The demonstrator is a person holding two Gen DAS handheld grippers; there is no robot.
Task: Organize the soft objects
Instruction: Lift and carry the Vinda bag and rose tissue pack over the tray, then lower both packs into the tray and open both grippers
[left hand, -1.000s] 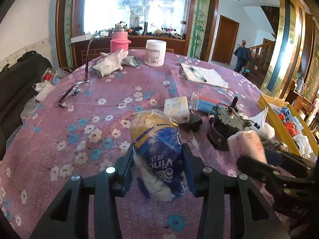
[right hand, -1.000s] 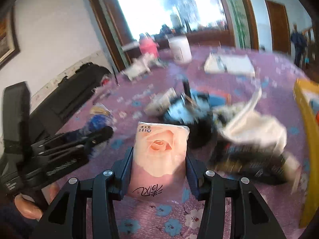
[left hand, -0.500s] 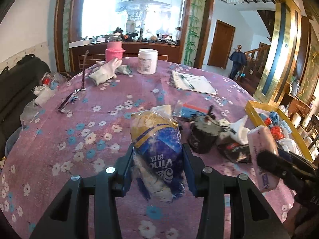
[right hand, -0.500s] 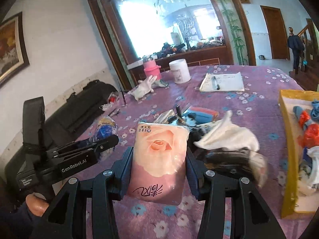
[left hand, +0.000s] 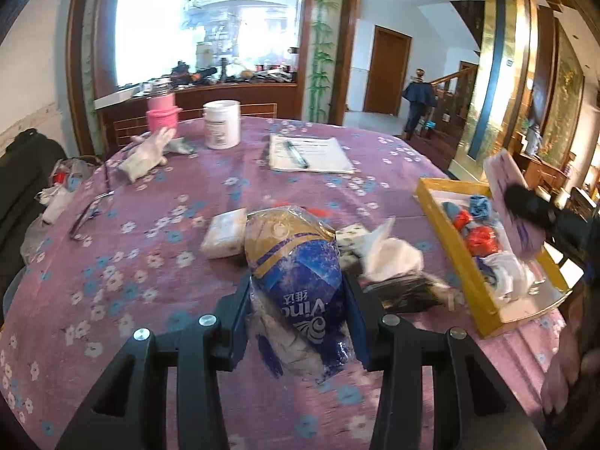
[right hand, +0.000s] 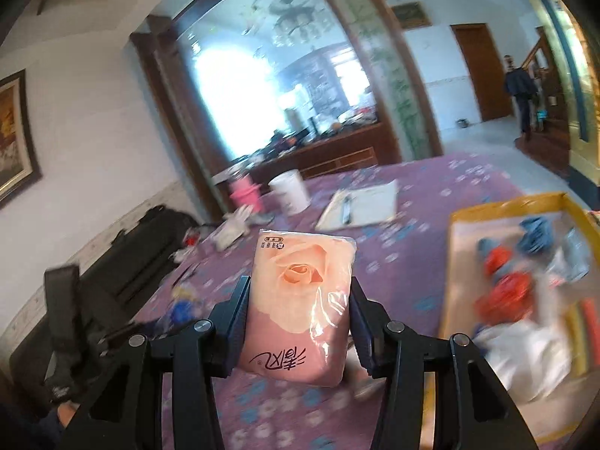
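So we've got both hands loaded right now. Our left hand-held gripper (left hand: 296, 322) is clamped on the blue tissue pack (left hand: 300, 285), and our right hand-held gripper (right hand: 298, 322) is clamped on the pink tissue pack (right hand: 300, 300), rose print facing us, long axis standing straight up out of the jaws.

The thing that matters for the drop is the yellow tray (right hand: 453, 292). From the right gripper it sits at about 2 o'clock, close by, with balled socks (right hand: 504, 288) and a white cloth (right hand: 525, 356) already in it. In the left view the tray (left hand: 450, 240) is off at 3 o'clock, and the pink pack (left hand: 513, 202) is already hanging over its far side, tilted. So we'd say the right hand is clearly the nearer one and should go first.

The blue pack is above the table (left hand: 150, 262), with a white pack (left hand: 225, 232) and crumpled tissue (left hand: 390, 258) between it and the tray, so the left needs to swing right over that clutter.
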